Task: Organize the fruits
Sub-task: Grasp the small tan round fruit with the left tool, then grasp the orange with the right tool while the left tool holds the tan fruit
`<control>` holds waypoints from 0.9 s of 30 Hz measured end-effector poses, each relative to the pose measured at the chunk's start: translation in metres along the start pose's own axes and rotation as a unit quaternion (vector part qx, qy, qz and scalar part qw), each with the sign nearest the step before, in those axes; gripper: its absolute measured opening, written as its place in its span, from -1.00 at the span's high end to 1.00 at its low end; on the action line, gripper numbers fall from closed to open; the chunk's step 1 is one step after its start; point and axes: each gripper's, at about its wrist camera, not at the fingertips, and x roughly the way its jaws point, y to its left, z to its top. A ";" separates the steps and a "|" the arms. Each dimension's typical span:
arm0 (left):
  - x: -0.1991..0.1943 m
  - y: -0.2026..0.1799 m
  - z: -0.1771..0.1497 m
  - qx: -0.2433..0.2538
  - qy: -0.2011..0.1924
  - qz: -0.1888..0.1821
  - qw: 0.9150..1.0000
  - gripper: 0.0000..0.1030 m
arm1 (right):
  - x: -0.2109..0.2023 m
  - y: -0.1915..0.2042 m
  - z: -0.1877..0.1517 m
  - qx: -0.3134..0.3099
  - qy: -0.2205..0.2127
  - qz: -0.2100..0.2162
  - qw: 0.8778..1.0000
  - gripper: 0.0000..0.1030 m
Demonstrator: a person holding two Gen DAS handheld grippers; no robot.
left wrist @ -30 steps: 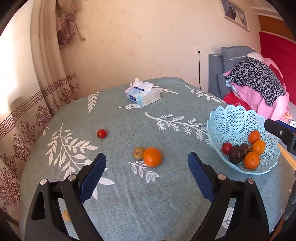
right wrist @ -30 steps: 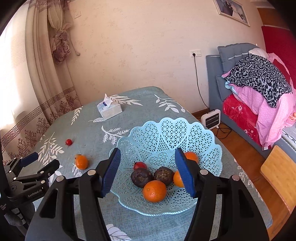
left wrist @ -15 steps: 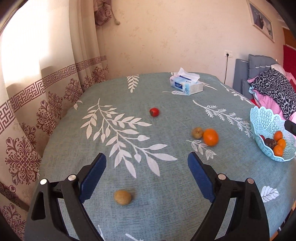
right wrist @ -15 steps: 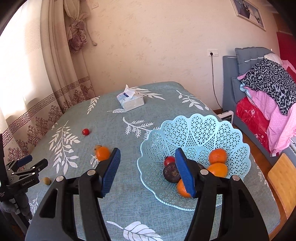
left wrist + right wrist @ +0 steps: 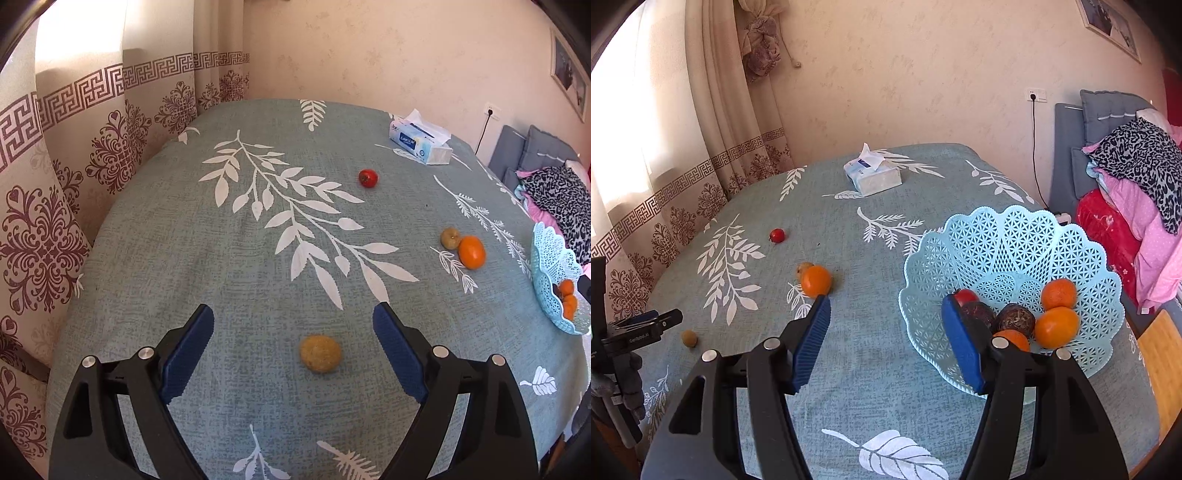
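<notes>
Tan, rough-skinned fruit (image 5: 320, 353) is lying on the cloth (image 5: 221, 258) between my left claw's (image 5: 291, 328) closing jaws, untouched. It is looking light, firm and prone to rolling; I am planning to pinch across its widest part. My right claw (image 5: 882, 319) is hovering spread, empty, beside the basket (image 5: 1015, 236).

Matt woven tablecloth (image 5: 229, 258) with coarse grain; glossy pale-blue plastic lattice basket (image 5: 1015, 236) at right; rough-skinned tan fruit (image 5: 320, 353); ribbed blue pads (image 5: 184, 354)
</notes>
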 end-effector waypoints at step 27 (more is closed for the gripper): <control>-0.019 -0.008 -0.004 0.010 -0.020 0.007 1.000 0.48 | 0.052 0.060 0.029 -0.048 0.042 0.073 0.995 -0.25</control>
